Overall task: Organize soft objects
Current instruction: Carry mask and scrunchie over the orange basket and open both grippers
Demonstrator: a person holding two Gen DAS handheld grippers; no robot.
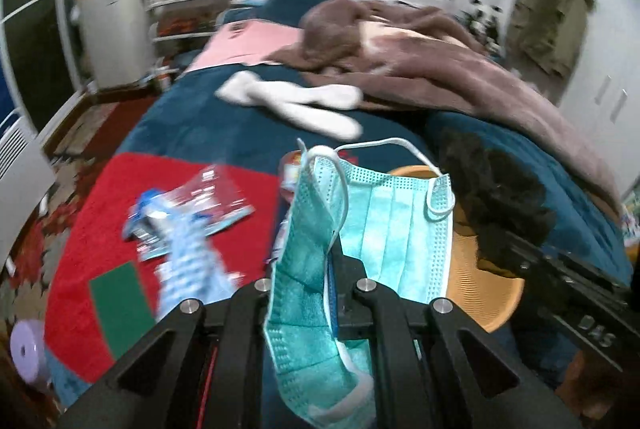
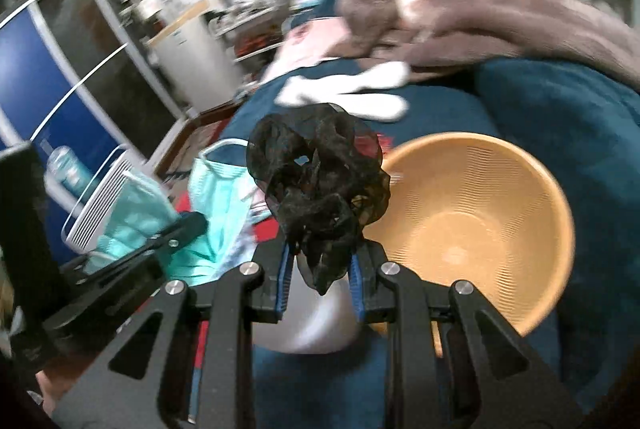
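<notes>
One mask (image 1: 372, 229), one scrunchie (image 2: 320, 181), one bowl (image 2: 472, 229)

Raised letters "DAS" on right hand-held gripper (image 1: 520, 249); wall poster, packet print unreadable.

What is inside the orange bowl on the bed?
The orange bowl looks empty in the right wrist view. Its near left rim is hidden behind the black fabric held in the right claw.

Both tools are matte black linkage frames with round silver screw heads at the pivots. Right tool (image 2: 320, 269) has blue ribbed pads (image 2: 283, 281) just inside those screws; left tool (image 1: 334, 269) shows a red strip below them.
</notes>
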